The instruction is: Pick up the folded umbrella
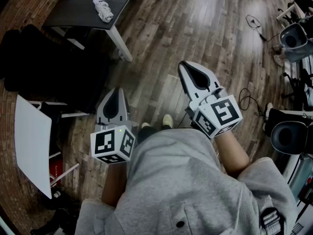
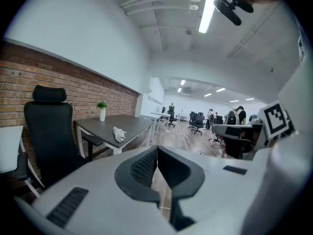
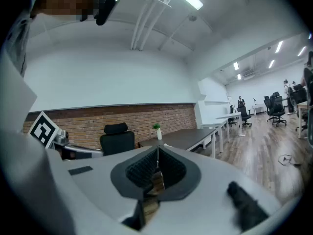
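The folded umbrella (image 1: 103,10), a pale bundled roll, lies on a dark desk (image 1: 88,6) at the far upper left of the head view. In the left gripper view the umbrella (image 2: 119,133) rests near the desk's (image 2: 112,124) front edge, well ahead of me. My left gripper (image 1: 113,98) is held in front of my body, shut and empty, far short of the desk. My right gripper (image 1: 186,68) is also shut and empty, raised over the wooden floor. In each gripper view the jaws meet at their tips, left gripper (image 2: 157,148), right gripper (image 3: 157,148).
A black office chair (image 1: 44,62) stands between me and the desk. A white table (image 1: 32,141) is at my left. A small potted plant (image 2: 101,110) sits at the desk's far end. Chairs (image 1: 288,133) and cables (image 1: 247,99) lie to the right on the wooden floor (image 1: 195,28).
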